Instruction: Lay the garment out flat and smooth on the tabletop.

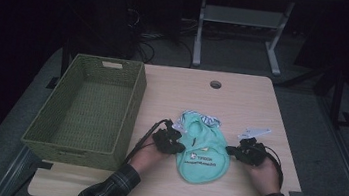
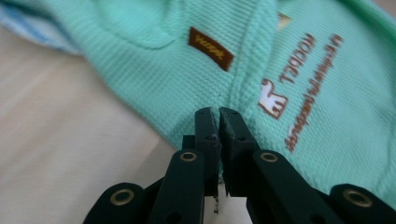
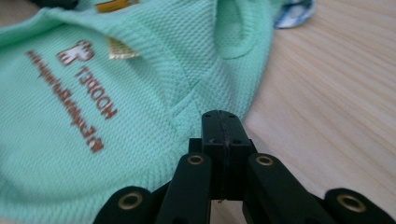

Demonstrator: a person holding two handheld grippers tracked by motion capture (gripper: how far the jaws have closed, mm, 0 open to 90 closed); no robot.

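You had the mint garment (image 1: 202,154) flat on the bench (image 1: 242,101) beside the basket (image 1: 88,107), left claw (image 2: 217,112) pinched on its near seam, right claw (image 3: 220,114) clamped together at the opposite edge, apparently on cloth, likely for a two-sided lift.

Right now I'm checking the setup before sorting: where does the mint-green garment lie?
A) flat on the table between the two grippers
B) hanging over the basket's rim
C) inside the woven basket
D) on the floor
A: the high view shows the mint-green garment spread on the table between the left gripper and right gripper, apart from the woven basket.
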